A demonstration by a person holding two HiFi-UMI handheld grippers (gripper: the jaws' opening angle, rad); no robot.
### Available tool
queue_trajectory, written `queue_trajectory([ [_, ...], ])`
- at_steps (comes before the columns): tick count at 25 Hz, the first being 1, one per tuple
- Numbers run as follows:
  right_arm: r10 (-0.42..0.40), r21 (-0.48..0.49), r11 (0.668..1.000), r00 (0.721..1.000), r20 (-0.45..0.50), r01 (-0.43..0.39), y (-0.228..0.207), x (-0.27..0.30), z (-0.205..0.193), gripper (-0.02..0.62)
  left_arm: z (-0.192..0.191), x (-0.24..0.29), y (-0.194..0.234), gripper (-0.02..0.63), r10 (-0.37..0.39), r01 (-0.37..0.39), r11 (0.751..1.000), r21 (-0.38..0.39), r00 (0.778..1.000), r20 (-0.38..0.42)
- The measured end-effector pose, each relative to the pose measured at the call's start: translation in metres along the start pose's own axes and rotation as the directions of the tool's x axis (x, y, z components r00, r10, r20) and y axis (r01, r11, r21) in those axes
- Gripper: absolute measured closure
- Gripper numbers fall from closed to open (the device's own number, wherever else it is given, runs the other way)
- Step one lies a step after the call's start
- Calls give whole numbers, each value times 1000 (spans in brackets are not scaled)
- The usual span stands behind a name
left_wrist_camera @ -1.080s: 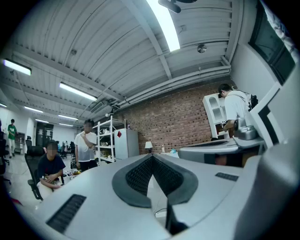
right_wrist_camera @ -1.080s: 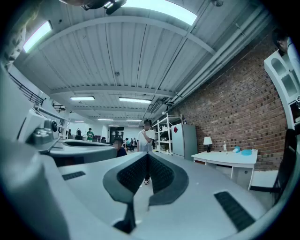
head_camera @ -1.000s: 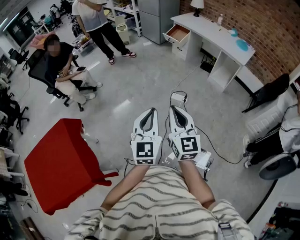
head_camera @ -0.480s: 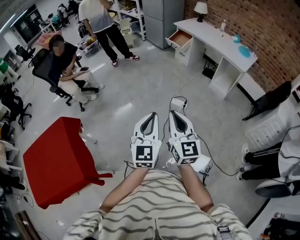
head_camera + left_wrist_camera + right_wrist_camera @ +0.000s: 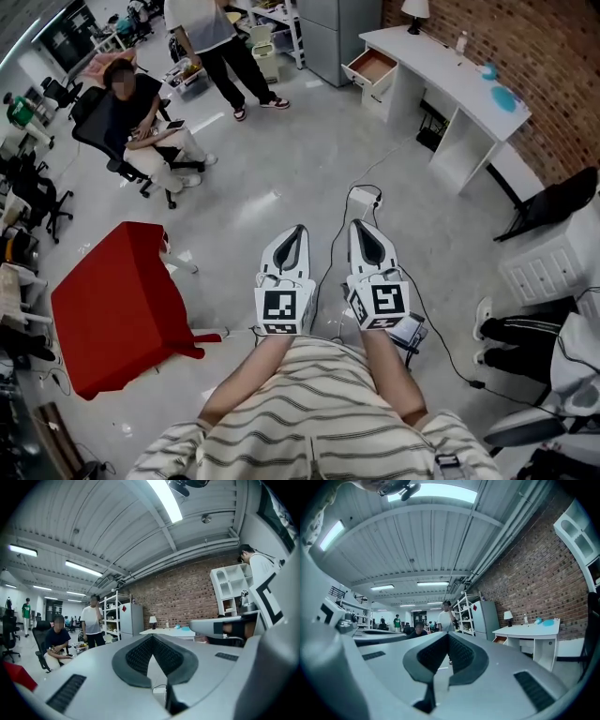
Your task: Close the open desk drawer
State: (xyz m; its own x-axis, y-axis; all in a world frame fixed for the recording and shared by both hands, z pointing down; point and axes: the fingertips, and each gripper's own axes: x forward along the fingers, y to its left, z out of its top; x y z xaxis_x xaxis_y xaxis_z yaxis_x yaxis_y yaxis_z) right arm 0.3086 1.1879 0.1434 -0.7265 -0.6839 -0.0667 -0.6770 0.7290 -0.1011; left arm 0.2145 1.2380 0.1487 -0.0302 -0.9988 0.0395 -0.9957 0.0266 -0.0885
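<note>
Shirt (image 5: 319,412): cream, dark horizontal stripes, short sleeves.
Left gripper (image 5: 298,231): white shell, black-and-white marker cube (image 5: 282,311).
Right gripper (image 5: 357,225): same white shell, 2 dark-padded jaws.

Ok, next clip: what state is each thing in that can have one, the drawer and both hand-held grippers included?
desk drawer, pulled out, open, nothing touching it
left hand-held gripper, shut, empty, far from the desk
right hand-held gripper, shut, empty, far from the desk
office chair, occupied by a seated person
grey cabinet, doors shut
</note>
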Motion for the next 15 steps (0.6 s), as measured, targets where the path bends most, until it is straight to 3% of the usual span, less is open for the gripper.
queue_trajectory([
  [7,-24,4,1000,1000,-3,24,-29,45,-11,584,-11,53,15,600,-14,14,1000,-6,1000,-6],
  [15,-75,-34,997,997,-1,75,-88,170,-18,584,-27,190,63,600,-60,60,997,-58,998,-9],
])
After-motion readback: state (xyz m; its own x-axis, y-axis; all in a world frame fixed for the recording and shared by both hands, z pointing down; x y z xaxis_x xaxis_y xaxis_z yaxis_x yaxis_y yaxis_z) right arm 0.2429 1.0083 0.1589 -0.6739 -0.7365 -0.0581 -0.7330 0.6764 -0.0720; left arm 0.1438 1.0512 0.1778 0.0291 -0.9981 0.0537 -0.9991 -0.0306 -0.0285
